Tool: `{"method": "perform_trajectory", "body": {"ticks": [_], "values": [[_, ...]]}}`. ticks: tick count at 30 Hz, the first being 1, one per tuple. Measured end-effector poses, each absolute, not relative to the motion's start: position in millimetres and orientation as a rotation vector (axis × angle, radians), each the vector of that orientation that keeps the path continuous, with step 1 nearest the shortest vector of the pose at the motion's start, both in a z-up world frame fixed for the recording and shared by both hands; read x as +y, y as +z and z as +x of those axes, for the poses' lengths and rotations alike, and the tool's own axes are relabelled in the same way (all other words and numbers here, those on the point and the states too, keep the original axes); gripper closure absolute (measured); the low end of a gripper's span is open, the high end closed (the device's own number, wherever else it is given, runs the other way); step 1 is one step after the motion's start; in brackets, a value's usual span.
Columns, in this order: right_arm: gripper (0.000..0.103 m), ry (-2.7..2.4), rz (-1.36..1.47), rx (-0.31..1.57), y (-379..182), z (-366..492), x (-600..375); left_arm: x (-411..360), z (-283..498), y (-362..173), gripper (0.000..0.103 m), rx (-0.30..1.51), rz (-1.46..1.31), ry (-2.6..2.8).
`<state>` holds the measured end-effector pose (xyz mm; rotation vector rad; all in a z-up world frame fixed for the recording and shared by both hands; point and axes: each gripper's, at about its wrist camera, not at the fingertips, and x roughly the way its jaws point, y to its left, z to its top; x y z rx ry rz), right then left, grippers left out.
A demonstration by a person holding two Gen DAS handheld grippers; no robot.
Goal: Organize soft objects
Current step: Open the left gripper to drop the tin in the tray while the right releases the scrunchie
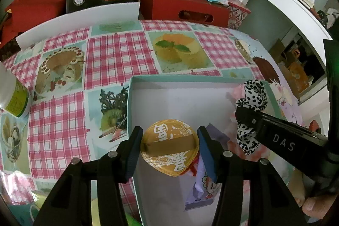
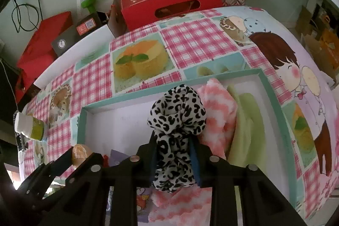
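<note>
Your right gripper (image 2: 174, 159) pinched the black-and-white leopard-print fabric scrunchie (image 2: 177, 120), its length running up the frame over the teal-rimmed white box (image 2: 84, 111). Your left gripper (image 1: 169, 141) clamped the round gold foil-lidded cup (image 1: 169, 149) at lower centre.

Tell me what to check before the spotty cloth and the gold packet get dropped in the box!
1. Spotty cloth sits between the right gripper fingers: ok.
2. Spotty cloth is over the box, not the tablecloth: ok.
3. Gold packet is between the left gripper fingers, over the white box floor: ok.
4. Free floor under the gold packet: ok, but a purple packet lies close beside it.
5. Pink towel and green cloth already lie inside the box: ok.
6. Whether the spotty cloth already touches the box floor: cannot tell.
</note>
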<state>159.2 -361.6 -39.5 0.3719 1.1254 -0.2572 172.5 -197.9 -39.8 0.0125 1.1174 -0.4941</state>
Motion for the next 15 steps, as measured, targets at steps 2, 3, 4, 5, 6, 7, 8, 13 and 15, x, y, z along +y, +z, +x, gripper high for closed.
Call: {"method": "perform_trajectory", "body": {"ticks": [2,3,4,5,6,7,8,13,15], "values": [[0.064,-0.254,0.356,1.135,-41,161,-360,-198,173,-41,0.047,1.132,0.006,-0.497],[0.06,-0.25,0.352,1.137,-41,161,-359,-198,173,-41,0.042,1.137,0.002,-0.498],[0.059,-0.248,0.35,1.139,-42,161,-359,-197,172,-41,0.04,1.139,-0.002,-0.498],[0.056,-0.246,0.348,1.14,-42,162,-358,-197,172,-40,0.039,1.14,-0.003,-0.497],[0.053,-0.246,0.347,1.14,-41,162,-358,-197,172,-39,0.039,1.14,-0.003,-0.497],[0.051,-0.247,0.348,1.137,-41,161,-358,-197,172,-38,0.039,1.14,-0.005,-0.499],[0.048,-0.248,0.347,1.135,-40,161,-358,-197,171,-37,0.039,1.14,-0.008,-0.5],[0.036,-0.254,0.34,1.115,-34,159,-360,-193,171,-29,0.037,1.145,-0.007,-0.484],[0.025,-0.256,0.331,1.104,-30,158,-360,-190,171,-26,0.033,1.151,-0.002,-0.465]]}}
